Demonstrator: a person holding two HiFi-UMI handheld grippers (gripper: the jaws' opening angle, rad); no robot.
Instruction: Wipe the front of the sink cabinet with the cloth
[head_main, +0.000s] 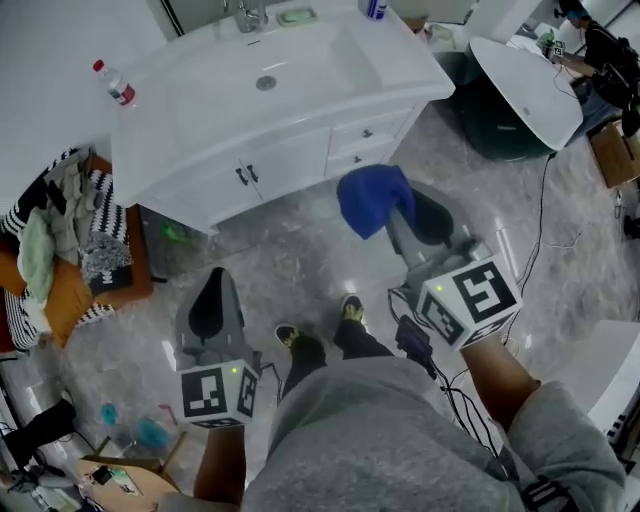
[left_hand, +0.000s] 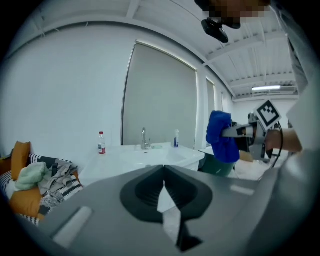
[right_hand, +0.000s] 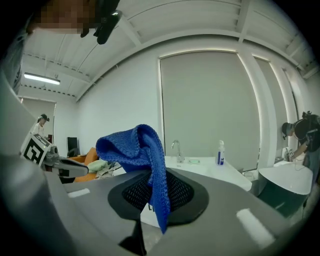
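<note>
Evidently wiping hasn't begun: the right gripper (right_hand: 152, 182) has its fingers clamped on the blue cloth (head_main: 372, 198), apart from the sink cabinet (head_main: 290, 165) front at eleven o'clock. The left gripper (left_hand: 161, 189) has its fingers together, empty.

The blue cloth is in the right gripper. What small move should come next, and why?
Probably carry the right gripper forward and down until the blue cloth touches the cabinet front. The cloth is clamped in its jaws but hangs in the air, short of that front.
</note>
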